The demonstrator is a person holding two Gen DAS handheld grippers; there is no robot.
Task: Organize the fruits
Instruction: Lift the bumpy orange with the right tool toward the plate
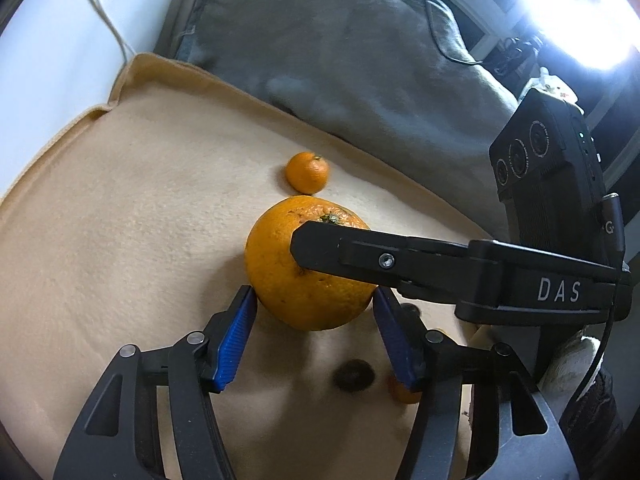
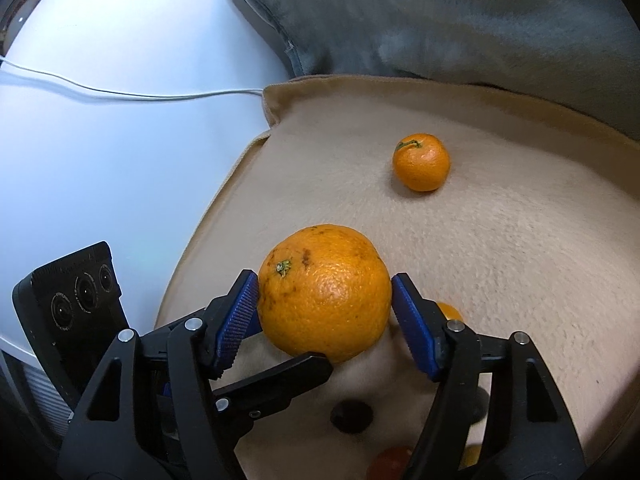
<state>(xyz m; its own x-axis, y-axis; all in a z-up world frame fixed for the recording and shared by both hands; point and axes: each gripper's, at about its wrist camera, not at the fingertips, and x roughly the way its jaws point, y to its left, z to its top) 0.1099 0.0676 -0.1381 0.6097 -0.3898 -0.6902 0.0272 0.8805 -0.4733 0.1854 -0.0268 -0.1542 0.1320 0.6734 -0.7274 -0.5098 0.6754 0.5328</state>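
Two claws meet at large round orange (image 2: 324,292) on beige fleece blanket (image 2: 520,260): right claw (image 2: 324,304) closed on it, left claw (image 1: 312,308) bracketing, contact unclear, likely steadying handover. Small mandarin (image 2: 421,162) at 1 o'clock.

A large orange (image 2: 325,292) sits on the blanket (image 2: 520,240), a mandarin (image 2: 421,162) beyond it.

Both cameras sit just behind their own blue fingers and look down, very close, at the big orange (image 1: 308,264). The left wrist camera looks in from one side and the right wrist camera from the other. Both also see the small orange (image 2: 421,162) and the tan blanket (image 1: 140,208).
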